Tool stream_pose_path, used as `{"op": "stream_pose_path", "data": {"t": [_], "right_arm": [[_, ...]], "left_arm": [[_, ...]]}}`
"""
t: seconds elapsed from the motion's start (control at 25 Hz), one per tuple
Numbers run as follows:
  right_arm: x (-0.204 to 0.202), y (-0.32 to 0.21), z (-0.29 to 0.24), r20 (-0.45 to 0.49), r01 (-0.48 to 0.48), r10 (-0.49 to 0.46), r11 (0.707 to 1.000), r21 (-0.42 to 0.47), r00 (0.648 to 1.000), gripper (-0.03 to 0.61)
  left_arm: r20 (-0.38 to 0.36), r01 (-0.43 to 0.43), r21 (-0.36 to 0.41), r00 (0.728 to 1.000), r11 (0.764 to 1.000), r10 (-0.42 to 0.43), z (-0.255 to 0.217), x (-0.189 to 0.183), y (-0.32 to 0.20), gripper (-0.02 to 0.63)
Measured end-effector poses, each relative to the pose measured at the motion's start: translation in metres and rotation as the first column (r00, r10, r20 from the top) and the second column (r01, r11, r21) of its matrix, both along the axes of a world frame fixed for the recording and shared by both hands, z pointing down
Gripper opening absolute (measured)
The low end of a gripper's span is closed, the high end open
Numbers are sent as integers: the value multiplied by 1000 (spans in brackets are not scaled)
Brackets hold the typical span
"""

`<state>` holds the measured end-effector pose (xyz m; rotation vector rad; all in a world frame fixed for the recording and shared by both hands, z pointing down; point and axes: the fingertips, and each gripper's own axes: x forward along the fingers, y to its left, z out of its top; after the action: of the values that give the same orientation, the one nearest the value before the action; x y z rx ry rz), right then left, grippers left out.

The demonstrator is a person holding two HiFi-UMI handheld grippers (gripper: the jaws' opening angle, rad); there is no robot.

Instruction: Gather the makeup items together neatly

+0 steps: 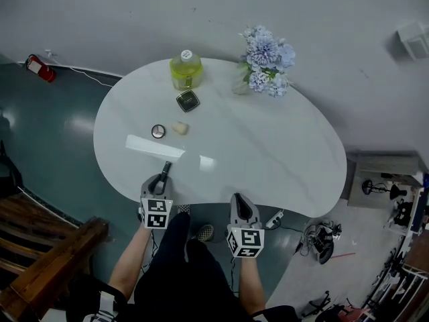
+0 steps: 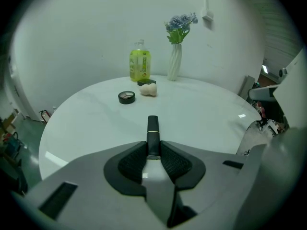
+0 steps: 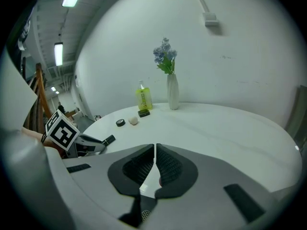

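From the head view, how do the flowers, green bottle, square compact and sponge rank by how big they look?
1. flowers
2. green bottle
3. square compact
4. sponge, only slightly smaller than the compact, so these two are nearly a tie.

Grey left gripper, right gripper; black ribbed fingers

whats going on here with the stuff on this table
A person is tidying makeup on a white table. The left hand-held gripper grips a black tube at the near edge. The right hand-held gripper is shut and empty. A round compact, a sponge and a square compact lie farther off by a green bottle.
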<state>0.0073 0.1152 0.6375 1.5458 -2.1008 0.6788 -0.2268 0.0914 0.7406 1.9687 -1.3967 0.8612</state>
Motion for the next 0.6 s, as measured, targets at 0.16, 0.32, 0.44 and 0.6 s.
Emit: {"op": "stream_pose_path", "data": {"t": [0.16,0.32,0.44,0.6], "right_arm": [[0,1,-9,-9,-8,8,1000,17,1000,37],[1,1,-22,-19,-18,19,999,43,1000,37],[3,2,-33,-21,-31,32,998,62,999,37],[8,3,-47,-26,-49,51,995,92,998,37]], "left_arm": [[-4,-16,32,1000,999,16,-16,2,-7,100],[-32,-19,71,999,997,21,-34,9,-12,100],[-44,-27,83,999,996,31,-43,14,-14,98],[-46,-49,121,997,991,55,-59,19,-21,98]]}}
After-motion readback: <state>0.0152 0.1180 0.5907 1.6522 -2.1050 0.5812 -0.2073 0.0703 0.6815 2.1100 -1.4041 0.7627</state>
